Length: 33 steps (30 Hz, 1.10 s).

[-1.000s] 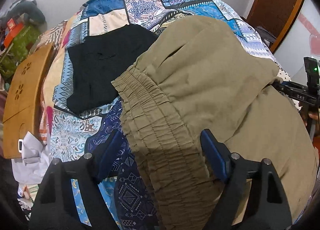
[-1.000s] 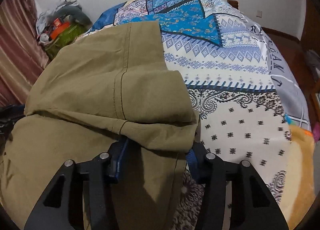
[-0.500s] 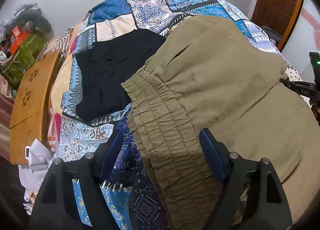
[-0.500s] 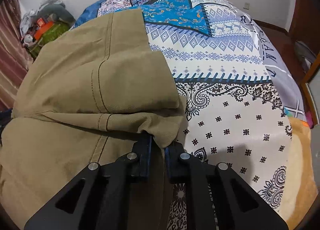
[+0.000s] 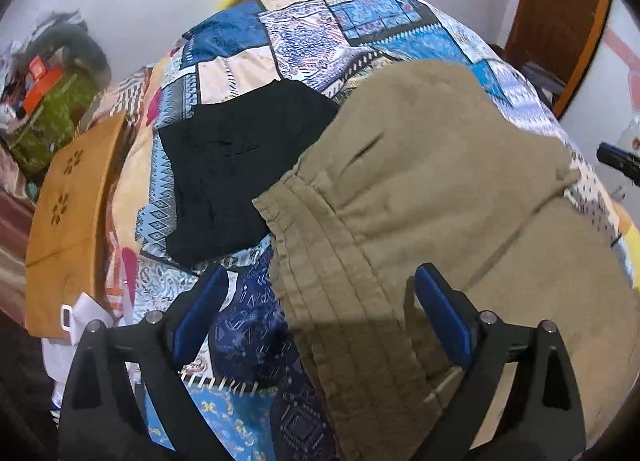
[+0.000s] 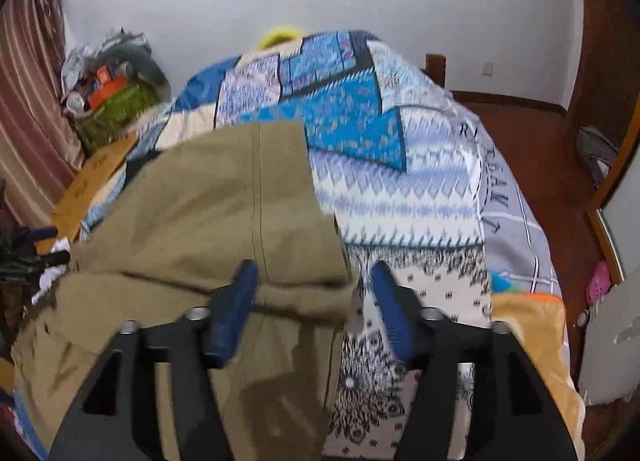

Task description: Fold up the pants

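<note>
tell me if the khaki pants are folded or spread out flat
Folded. On the khaki pants, an upper layer lies doubled over the lower one, its folded edge showing across the cloth in both views, on the patterned bedspread.

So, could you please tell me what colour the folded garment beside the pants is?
Black; clearest in the left wrist view.

Both cameras ride close above the bed (image 5: 304,33), tilted down along their tongs. The left view faces the khaki pants (image 5: 440,189) at their waistband; the right, somewhat blurred, probably the leg end (image 6: 240,201). Both share pants and quilt.
</note>
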{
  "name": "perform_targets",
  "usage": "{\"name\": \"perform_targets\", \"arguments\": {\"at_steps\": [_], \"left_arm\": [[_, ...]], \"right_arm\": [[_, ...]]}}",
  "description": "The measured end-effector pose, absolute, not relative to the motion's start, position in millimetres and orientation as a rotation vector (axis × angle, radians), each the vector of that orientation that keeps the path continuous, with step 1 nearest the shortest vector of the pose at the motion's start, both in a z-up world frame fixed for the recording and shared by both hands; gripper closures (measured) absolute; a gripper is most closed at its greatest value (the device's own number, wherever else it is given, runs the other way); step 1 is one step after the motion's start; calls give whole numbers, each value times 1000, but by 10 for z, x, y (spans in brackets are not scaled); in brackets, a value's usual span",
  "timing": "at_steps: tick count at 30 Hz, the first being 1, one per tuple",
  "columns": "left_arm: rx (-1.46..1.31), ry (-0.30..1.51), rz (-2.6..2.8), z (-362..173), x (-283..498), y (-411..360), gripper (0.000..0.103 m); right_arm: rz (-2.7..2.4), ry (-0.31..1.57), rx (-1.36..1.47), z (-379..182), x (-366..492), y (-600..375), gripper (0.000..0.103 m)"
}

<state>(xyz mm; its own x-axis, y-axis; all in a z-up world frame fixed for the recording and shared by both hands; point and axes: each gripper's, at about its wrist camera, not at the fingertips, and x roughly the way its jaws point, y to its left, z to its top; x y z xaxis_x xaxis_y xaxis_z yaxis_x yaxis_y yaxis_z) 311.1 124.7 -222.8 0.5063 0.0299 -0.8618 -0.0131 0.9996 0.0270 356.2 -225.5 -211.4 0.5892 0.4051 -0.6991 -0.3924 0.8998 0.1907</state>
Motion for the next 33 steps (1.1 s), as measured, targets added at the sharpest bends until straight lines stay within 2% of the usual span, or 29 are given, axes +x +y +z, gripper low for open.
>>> {"name": "perform_targets", "arguments": {"at_steps": [2,9,12,14,15,16,17,19,24,28,33], "left_arm": [[-45,1056,29,-2282,3204,1323,8],[-199,1156,-23,-2606,3377,1452,7],[-213,1152,-56,-2636,3377,1466,9],[-217,1143,-88,-2642,3356,1453,19],[-213,1139,-85,-2640,3354,1443,21],[-200,1126,-69,-2630,3344,1436,32],[-180,1118,-53,-2620,3339,1431,39],[-150,1103,-24,-2599,3326,1427,44],[-78,1075,37,-2515,3281,1410,46],[6,1068,62,-2491,3329,1304,46],[-20,1131,45,-2677,3497,1333,44]], "right_arm": [[462,829,34,-2152,3672,-2212,34],[490,966,61,-2561,3996,-1983,34],[533,1011,70,-2690,4011,-1936,49],[518,1031,46,-2762,4024,-1911,68],[515,1046,27,-2802,4030,-1894,83],[518,1052,25,-2823,4028,-1883,85],[519,1046,26,-2829,4021,-1877,86],[512,1029,-19,-2808,3983,-1827,90],[444,982,-189,-2774,3826,-1691,92],[443,1018,-188,-2796,3831,-1740,92],[410,1067,-172,-2830,3792,-1779,92]]}}
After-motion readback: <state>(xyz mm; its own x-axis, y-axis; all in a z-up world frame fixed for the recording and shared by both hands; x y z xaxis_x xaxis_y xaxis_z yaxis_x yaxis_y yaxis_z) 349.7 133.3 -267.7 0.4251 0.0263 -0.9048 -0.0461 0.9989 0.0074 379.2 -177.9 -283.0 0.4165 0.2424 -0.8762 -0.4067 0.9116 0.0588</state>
